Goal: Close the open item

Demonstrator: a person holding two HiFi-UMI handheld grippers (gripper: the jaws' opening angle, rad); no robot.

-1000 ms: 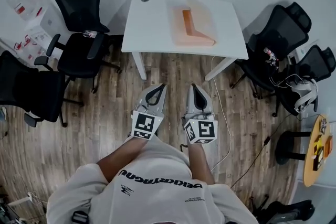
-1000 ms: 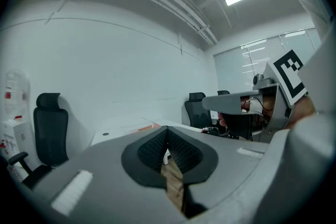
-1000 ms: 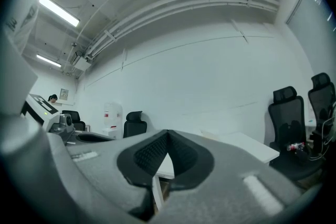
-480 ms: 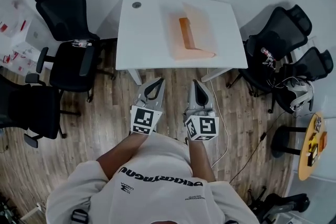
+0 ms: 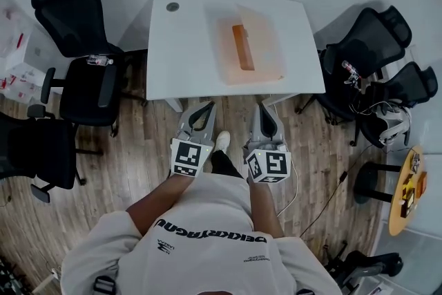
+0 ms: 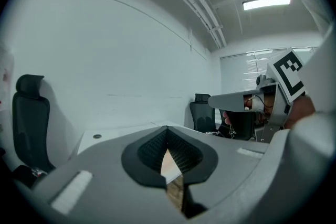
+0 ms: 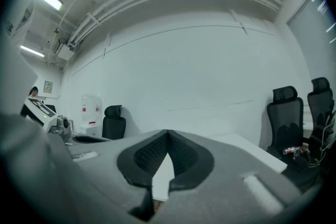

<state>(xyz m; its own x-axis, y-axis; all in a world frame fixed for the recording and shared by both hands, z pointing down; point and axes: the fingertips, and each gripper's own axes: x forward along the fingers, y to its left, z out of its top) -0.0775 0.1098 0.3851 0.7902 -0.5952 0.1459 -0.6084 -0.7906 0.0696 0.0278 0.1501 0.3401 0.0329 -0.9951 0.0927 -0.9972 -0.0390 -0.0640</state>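
Nearer than a second ago: orange box (image 5: 247, 52), a darker orange flap upright in it, centre-right on the white table (image 5: 179, 59), at 12 o'clock from both claws.
Left claw (image 5: 208, 107): jaws together, nothing between.
Right claw (image 5: 263, 108): same.
Both just short of the table's near edge.
Black chair (image 5: 79, 79) at 10 o'clock, second black chair (image 5: 362, 59) at 2 o'clock.
White shoe (image 5: 221, 141) between the grippers.

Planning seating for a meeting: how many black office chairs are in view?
4. Two chairs left of the white table: one beside it, one nearer the person. Two right of it, side by side. A base at the bottom-right edge may be a fifth.
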